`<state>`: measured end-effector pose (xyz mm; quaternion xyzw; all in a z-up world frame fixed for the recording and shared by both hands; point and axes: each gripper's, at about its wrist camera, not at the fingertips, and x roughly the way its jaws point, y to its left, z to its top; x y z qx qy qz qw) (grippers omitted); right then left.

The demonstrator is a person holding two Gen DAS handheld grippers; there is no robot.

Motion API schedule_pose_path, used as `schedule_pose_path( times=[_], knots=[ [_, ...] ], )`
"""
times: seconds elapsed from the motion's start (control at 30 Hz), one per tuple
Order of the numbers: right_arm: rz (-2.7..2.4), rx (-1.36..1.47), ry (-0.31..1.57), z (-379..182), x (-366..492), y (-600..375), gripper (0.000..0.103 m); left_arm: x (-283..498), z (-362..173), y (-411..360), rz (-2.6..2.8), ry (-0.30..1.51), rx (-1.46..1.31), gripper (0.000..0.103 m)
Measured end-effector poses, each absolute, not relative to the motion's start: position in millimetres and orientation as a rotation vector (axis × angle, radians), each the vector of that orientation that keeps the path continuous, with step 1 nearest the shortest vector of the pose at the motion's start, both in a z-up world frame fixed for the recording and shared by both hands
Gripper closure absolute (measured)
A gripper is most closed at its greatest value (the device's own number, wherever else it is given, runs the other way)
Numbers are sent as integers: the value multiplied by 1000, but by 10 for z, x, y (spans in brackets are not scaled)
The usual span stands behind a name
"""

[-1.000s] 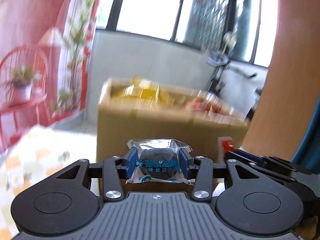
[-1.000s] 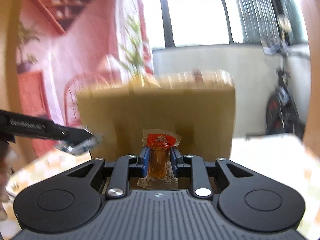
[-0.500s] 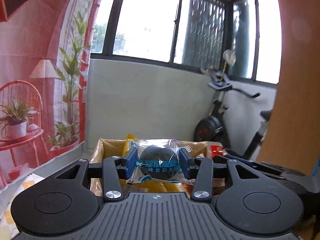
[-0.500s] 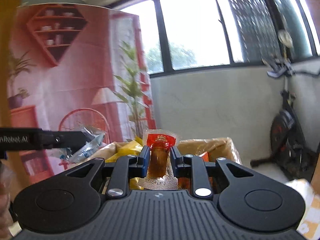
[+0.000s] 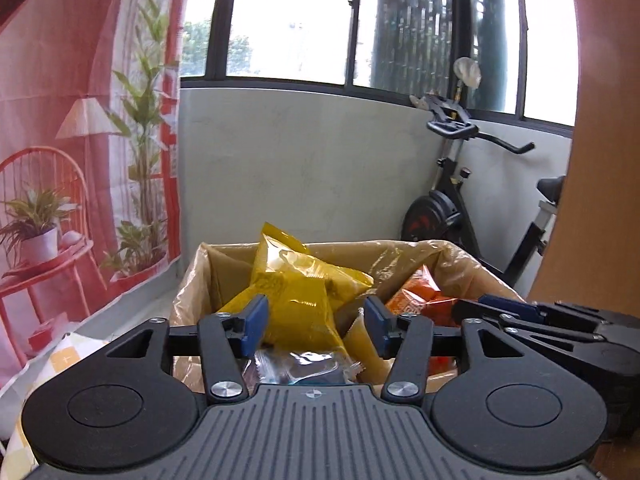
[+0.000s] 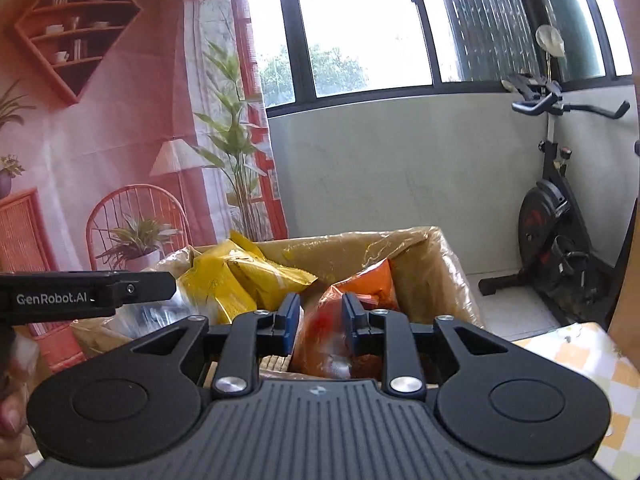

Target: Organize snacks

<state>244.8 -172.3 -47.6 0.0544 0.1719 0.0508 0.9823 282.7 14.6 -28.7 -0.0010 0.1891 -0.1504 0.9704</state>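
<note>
Blue-padded left claw (image 5: 316, 326): just opened, empty | right claw (image 6: 320, 322): opening narrowly, packet (image 6: 334, 344) loose

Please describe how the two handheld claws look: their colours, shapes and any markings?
Both claws are matte black. The left claw has a ribbed top plate, two rounded housings with circular discs, silver screws, and fingers ending in blue pads. The right claw has the same build and blue pads. In the right wrist view, the left claw's side carries white "GenRobot.AI" lettering.

Bright backlit windows (image 5: 288, 20), blown out; fisheye-bent edges, mostly sharp.
</note>
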Motion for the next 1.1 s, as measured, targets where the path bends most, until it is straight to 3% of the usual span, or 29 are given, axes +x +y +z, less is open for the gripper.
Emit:
schedule_pose_path(
  times=[0.17,0.27,0.47,0.6,0.73,0.83,1.1],
  knots=[
    [92,84,333,-341,2384,-1678,71,2708,-155,180,-312,365,3,29],
    [80,72,329,-252,2309,-1660,64,2626,-71,240,-307,360,-9,20],
    [55,76,331,-38,2083,-1651,44,2418,112,349,-288,367,-3,12],
    [36,104,346,120,1905,-1664,21,2219,245,420,-280,371,-1,10],
    [53,113,370,286,1682,-1623,6,1974,395,518,-235,381,-15,8],
    [32,110,384,423,1476,-1553,0,1769,521,594,-216,375,-9,8],
    [77,140,320,769,852,-1377,0,1256,766,647,-166,327,69,7]
  ],
)
